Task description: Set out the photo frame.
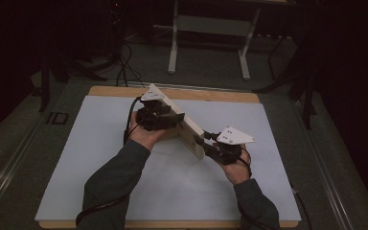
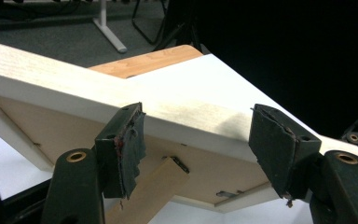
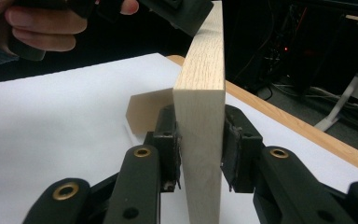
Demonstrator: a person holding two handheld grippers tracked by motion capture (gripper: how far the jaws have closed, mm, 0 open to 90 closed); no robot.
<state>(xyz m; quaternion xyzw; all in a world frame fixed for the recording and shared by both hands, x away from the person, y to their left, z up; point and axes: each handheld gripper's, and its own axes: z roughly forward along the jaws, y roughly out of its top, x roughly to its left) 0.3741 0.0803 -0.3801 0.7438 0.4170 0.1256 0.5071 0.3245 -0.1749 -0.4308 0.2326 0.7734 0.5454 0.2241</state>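
My right gripper (image 3: 200,154) clamps the wooden frame (image 3: 205,93) edge between its jaws; my left gripper (image 2: 196,149) stands released astride the upper rim. I'd keep it square above the bench (image 1: 172,191).

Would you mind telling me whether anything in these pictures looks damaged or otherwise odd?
Yes: the pad on one finger of the left claw is torn, its edge frayed with reddish material showing. Otherwise, the wooden frame stands on edge, gripped by the right claw, and looks intact.

White table (image 1: 100,182) — grey floor (image 1: 206,67) beyond
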